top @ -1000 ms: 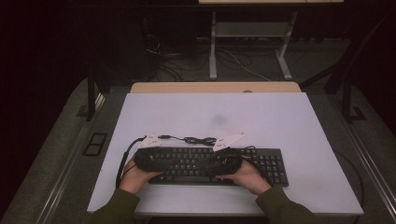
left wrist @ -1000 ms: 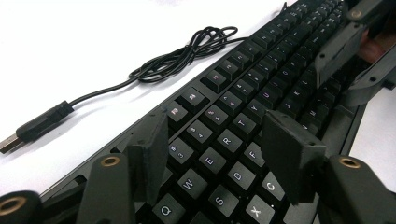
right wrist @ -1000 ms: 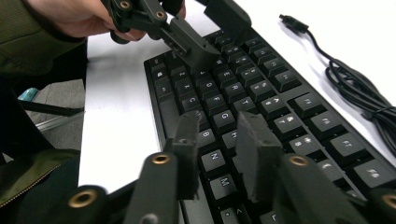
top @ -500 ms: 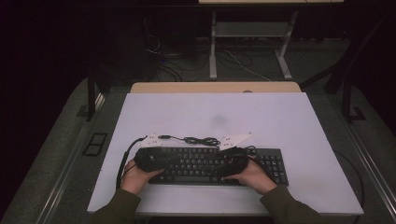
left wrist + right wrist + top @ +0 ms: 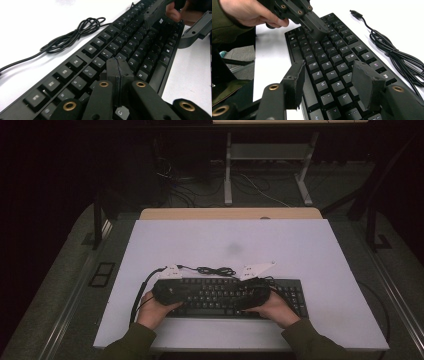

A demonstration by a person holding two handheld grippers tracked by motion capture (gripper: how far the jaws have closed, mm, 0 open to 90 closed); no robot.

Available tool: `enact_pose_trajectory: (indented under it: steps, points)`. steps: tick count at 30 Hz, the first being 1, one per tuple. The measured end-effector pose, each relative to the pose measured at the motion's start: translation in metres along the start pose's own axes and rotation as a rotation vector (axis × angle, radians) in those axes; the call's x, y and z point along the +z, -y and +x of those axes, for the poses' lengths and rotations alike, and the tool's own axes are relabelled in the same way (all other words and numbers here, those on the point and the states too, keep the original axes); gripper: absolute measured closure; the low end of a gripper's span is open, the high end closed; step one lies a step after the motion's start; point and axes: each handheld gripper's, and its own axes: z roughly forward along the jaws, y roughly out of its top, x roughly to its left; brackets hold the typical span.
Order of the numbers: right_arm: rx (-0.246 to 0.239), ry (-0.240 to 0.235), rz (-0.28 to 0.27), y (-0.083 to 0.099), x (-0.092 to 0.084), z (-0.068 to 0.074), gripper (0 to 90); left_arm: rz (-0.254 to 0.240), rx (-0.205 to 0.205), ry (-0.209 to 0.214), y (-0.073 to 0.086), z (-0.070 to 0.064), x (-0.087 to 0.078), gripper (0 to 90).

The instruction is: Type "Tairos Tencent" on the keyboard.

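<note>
Desk (image 5: pixel 310 245): white top, carrying everything listed here; bare surface lies beyond and to both sides of the jaws.

Keyboard (image 5: pixel 225 295): black, full-size, flat on the desk at the person's edge, directly under both pairs of jaws. Its long axis runs from one gripper to the other.

Cable (image 5: pixel 215 270): black, loosely bundled in a coil on the desk just beyond the keyboard's far edge, between the two grippers in the high view. In the left gripper view it lies to the left of the jaws; in the right gripper view, to their right.

Left gripper (image 5: pixel 117 68): held in the person's left hand (image 5: pixel 155 307) over the keyboard's left part. Jaws fully closed, pads pressed flat against each other, nothing between them. They have just been closing. The closed tip hangs just above the letter keys; whether it touches a key cannot be told.

Right gripper (image 5: pixel 327 80): held in the right hand (image 5: pixel 272 307) over the keyboard's right part. Jaws stand apart, about half open, gripping nothing; several keys show in the gap between them. They have just been opening. The pads hang near the keys, contact not discernible.
</note>
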Motion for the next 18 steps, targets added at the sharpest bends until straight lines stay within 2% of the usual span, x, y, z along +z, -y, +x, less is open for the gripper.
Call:
enact_pose_trajectory:
  steps: [8,13,18]
  points:
    - [0.000,0.003,0.001,0.000,0.000,-0.001,43.3,0.024,0.014,-0.012,-0.001,0.000,0.012,88.8]
    - [-0.002,0.004,0.002,0.000,0.000,0.000,43.3,0.027,0.007,-0.021,-0.001,0.001,0.016,88.8]
    - [-0.007,0.004,0.003,0.000,0.001,0.000,43.3,0.051,0.015,-0.030,0.000,0.003,0.020,88.8]
